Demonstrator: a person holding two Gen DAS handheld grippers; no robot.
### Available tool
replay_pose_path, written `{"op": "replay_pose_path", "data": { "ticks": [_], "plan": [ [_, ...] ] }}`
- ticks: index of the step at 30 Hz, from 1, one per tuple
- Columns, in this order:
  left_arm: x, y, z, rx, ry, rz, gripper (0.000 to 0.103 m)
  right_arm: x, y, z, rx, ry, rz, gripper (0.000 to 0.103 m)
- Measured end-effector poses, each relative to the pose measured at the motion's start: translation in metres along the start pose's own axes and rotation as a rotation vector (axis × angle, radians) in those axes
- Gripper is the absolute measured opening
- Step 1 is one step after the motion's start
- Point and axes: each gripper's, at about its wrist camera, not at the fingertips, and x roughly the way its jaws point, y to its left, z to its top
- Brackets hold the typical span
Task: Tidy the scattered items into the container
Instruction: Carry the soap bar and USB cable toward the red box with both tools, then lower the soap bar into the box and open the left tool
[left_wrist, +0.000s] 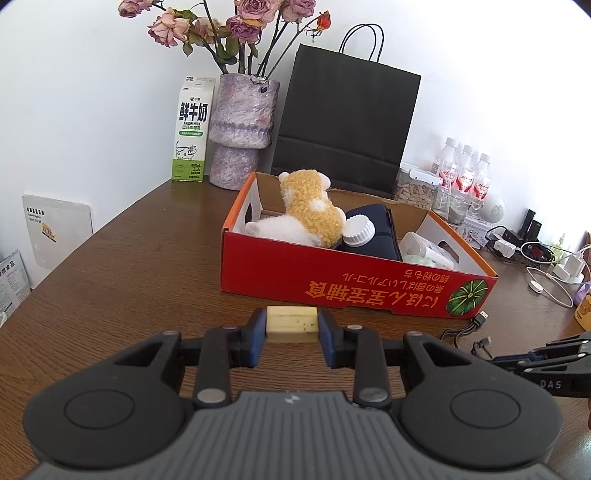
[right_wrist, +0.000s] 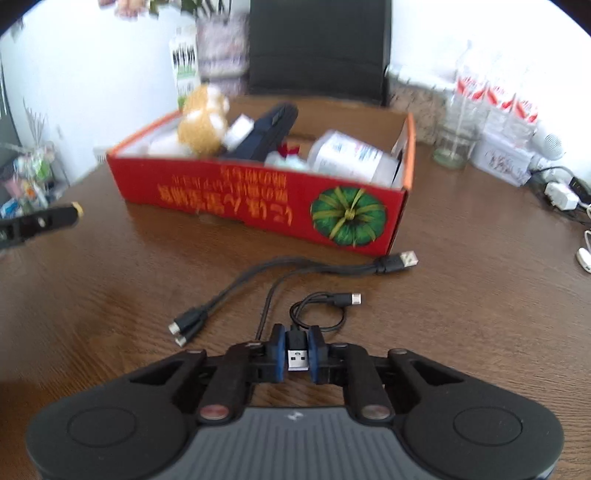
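Observation:
The red cardboard box (left_wrist: 332, 280) stands on the brown table and holds a plush toy (left_wrist: 310, 210), a dark pouch (left_wrist: 376, 229) and white bottles. My left gripper (left_wrist: 291, 325) is shut on a pale yellow block (left_wrist: 291, 322), just in front of the box's near wall. In the right wrist view the box (right_wrist: 258, 195) lies ahead. My right gripper (right_wrist: 297, 354) is shut on the USB plug of a short black cable (right_wrist: 321, 310). A second black multi-head cable (right_wrist: 295, 269) lies on the table between my gripper and the box.
Behind the box stand a milk carton (left_wrist: 190, 129), a purple vase (left_wrist: 242, 129) with dried roses and a black paper bag (left_wrist: 343, 122). Water bottles (left_wrist: 461, 173), jars, chargers and white cables (left_wrist: 546, 266) crowd the right side. Papers lean on the left wall.

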Motion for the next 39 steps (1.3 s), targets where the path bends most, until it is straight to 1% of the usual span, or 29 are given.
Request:
{"op": "replay_pose_path", "data": {
  "ticks": [4,9,13,16,19,22,24,27,31,33,34,35,36,37,38,39],
  "plan": [
    [0.002,-0.004,0.002,0.005,0.0,-0.012,0.031,-0.015,0.001,0.0,0.0,-0.058,0.001,0.012],
    [-0.002,-0.012,0.01,0.011,-0.026,-0.036,0.031,-0.04,0.002,0.011,-0.005,-0.17,-0.01,0.012],
    [-0.002,-0.026,0.03,0.026,-0.074,-0.063,0.031,-0.053,0.002,0.032,0.001,-0.287,-0.027,0.012],
    [0.003,-0.04,0.048,0.042,-0.114,-0.084,0.031,-0.056,0.0,0.053,0.041,-0.368,-0.005,0.012],
    [0.016,-0.055,0.065,0.055,-0.138,-0.101,0.031,-0.052,-0.004,0.074,0.092,-0.445,0.013,0.012],
    [0.037,-0.068,0.081,0.069,-0.147,-0.112,0.031,-0.042,-0.007,0.095,0.128,-0.494,0.022,0.012],
    [0.052,-0.073,0.09,0.071,-0.154,-0.108,0.031,-0.031,-0.009,0.106,0.136,-0.511,0.021,0.012],
    [0.077,-0.074,0.097,0.059,-0.156,-0.097,0.031,-0.007,-0.013,0.118,0.134,-0.506,0.039,0.012],
    [0.111,-0.071,0.099,0.063,-0.154,-0.071,0.031,0.033,-0.013,0.125,0.087,-0.443,0.031,0.012],
    [0.126,-0.072,0.099,0.096,-0.152,-0.044,0.031,0.051,-0.016,0.128,0.071,-0.412,0.035,0.012],
    [0.131,-0.072,0.098,0.11,-0.161,-0.023,0.033,0.058,-0.018,0.129,0.068,-0.4,0.036,0.013],
    [0.133,-0.074,0.097,0.129,-0.175,0.001,0.044,0.064,-0.02,0.128,0.067,-0.387,0.028,0.019],
    [0.134,-0.075,0.096,0.151,-0.193,0.028,0.055,0.07,-0.023,0.128,0.069,-0.367,0.017,0.029],
    [0.133,-0.075,0.095,0.157,-0.213,0.052,0.083,0.074,-0.025,0.128,0.072,-0.35,0.006,0.062],
    [0.13,-0.074,0.094,0.152,-0.242,0.075,0.103,0.077,-0.027,0.127,0.075,-0.339,-0.006,0.094],
    [0.126,-0.072,0.094,0.141,-0.277,0.094,0.103,0.078,-0.027,0.125,0.074,-0.34,-0.014,0.101]
  ]
}}
